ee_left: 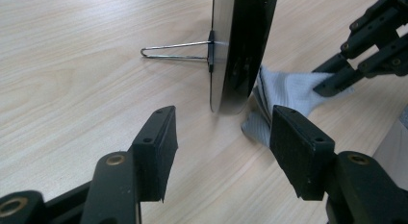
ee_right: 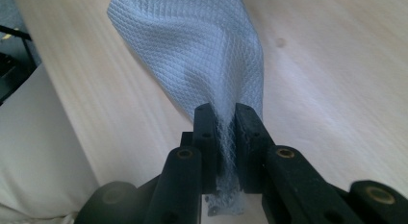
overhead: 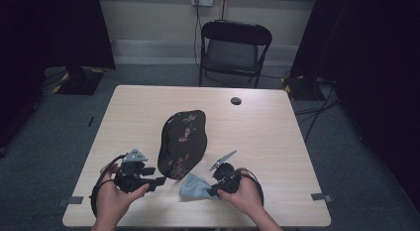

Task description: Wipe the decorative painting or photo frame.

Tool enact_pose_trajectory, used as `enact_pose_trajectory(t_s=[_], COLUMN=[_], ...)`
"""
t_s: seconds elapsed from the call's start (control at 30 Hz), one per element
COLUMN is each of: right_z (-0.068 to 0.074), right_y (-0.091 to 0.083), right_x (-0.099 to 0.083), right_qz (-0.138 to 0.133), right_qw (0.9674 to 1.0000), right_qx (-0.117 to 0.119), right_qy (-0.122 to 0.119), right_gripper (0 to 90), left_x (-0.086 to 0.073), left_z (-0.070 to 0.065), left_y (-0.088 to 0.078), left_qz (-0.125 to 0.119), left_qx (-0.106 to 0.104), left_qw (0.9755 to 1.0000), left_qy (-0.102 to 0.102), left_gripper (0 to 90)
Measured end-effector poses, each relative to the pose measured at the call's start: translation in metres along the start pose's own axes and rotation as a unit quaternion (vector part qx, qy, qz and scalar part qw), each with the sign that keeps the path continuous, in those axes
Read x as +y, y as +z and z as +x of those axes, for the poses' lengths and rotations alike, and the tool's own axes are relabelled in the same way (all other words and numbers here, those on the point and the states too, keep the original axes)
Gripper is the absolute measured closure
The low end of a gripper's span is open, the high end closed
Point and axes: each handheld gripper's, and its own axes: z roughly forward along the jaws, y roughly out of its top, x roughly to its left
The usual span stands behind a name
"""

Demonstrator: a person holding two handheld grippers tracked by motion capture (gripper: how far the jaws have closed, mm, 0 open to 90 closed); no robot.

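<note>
A black glossy panel (overhead: pixel 182 142) with a flower pattern stands upright on the wooden table (overhead: pixel 257 132). In the left gripper view I see the panel (ee_left: pixel 240 51) edge-on, propped by a wire stand (ee_left: pixel 173 50) behind it. My left gripper (overhead: pixel 159 182) (ee_left: pixel 223 132) is open just short of the panel's lower edge, with nothing between its pads. My right gripper (overhead: pixel 213 191) (ee_right: pixel 223 120) is shut on a pale blue-grey cloth (overhead: pixel 194 189) (ee_right: pixel 192 41), which lies on the table by the panel's foot. The cloth (ee_left: pixel 288 89) and the right gripper (ee_left: pixel 337 84) also appear beyond the left jaws.
A small black round grommet (overhead: pixel 236 100) sits near the table's far edge. A black folding chair (overhead: pixel 233 47) stands behind the table. Dark curtains hang on both sides. The table's front edge lies close under my hands.
</note>
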Motion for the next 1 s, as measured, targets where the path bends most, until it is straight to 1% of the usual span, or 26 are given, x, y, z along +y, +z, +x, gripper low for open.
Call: enact_pose_trajectory(t_s=[0.07,0.23,0.3,0.33,0.4,0.43,0.47,0.5,0.53,0.6,0.63,0.7,0.73,0.77,0.83,0.93,1.0], right_z=[0.004,0.017,0.022,0.023,0.029,0.03,0.033,0.035,0.037,0.041,0.044,0.048,0.05,0.052,0.056,0.057,0.056], right_y=[0.003,0.012,0.015,0.016,0.02,0.021,0.023,0.024,0.026,0.028,0.028,0.028,0.028,0.028,0.03,0.033,0.035], right_x=[0.001,0.005,0.01,0.011,0.016,0.018,0.021,0.022,0.025,0.031,0.035,0.042,0.045,0.049,0.055,0.06,0.063], right_qz=[0.003,0.013,0.015,0.015,0.017,0.018,0.02,0.021,0.02,0.02,0.018,0.015,0.013,0.013,0.019,0.024,0.028], right_qw=[0.9999,0.9994,0.9991,0.999,0.9986,0.9985,0.9982,0.9981,0.9979,0.9977,0.9979,0.9973,0.9973,0.9974,0.9967,0.997,0.9969], right_qx=[0.006,0.016,0.021,0.021,0.023,0.023,0.025,0.025,0.025,0.021,0.018,0.013,0.01,0.005,-0.014,-0.021,-0.028], right_qy=[-0.008,-0.027,-0.033,-0.036,-0.044,-0.046,-0.05,-0.052,-0.056,-0.062,-0.06,-0.071,-0.071,-0.071,-0.077,-0.07,-0.068], right_gripper=[81.4,81.4,81.4,81.4,81.4,81.4,81.3,81.3,81.3,81.3,81.3,81.3,81.3,81.3,81.3,81.3,81.3], left_x=[-0.001,-0.005,-0.006,-0.007,-0.008,-0.009,-0.009,-0.01,-0.011,-0.012,-0.013,-0.014,-0.014,-0.015,-0.016,-0.018,-0.018], left_z=[0.001,0.003,0.003,0.003,0.004,0.004,0.004,0.005,0.007,0.007,0.008,0.009,0.01,0.011,0.012,0.013,0.014], left_y=[-0.001,-0.003,-0.005,-0.006,-0.008,-0.008,-0.009,-0.01,-0.011,-0.012,-0.013,-0.015,-0.017,-0.018,-0.019,-0.02,-0.021], left_qz=[0.0,0.009,0.013,0.01,0.013,0.01,0.011,0.01,0.014,0.012,0.013,0.013,0.012,0.011,0.01,0.009,0.007], left_qx=[0.0,0.001,0.0,0.001,0.002,0.002,0.003,0.004,0.004,0.008,0.006,0.009,0.011,0.012,0.015,0.016,0.017], left_qw=[1.0,0.9999,0.9999,0.9999,0.9999,0.9999,0.9999,0.9999,0.9998,0.9998,0.9997,0.9997,0.9997,0.9996,0.9996,0.9995,0.9994], left_qy=[-0.001,-0.004,-0.007,-0.009,-0.006,-0.011,-0.01,-0.013,-0.01,-0.015,-0.017,-0.019,-0.019,-0.022,-0.023,-0.024,-0.029], left_gripper=[42.0,40.7,40.0,39.8,39.3,39.3,39.1,39.1,39.1,39.0,38.9,38.9,38.9,38.8,38.8,38.4,38.1])
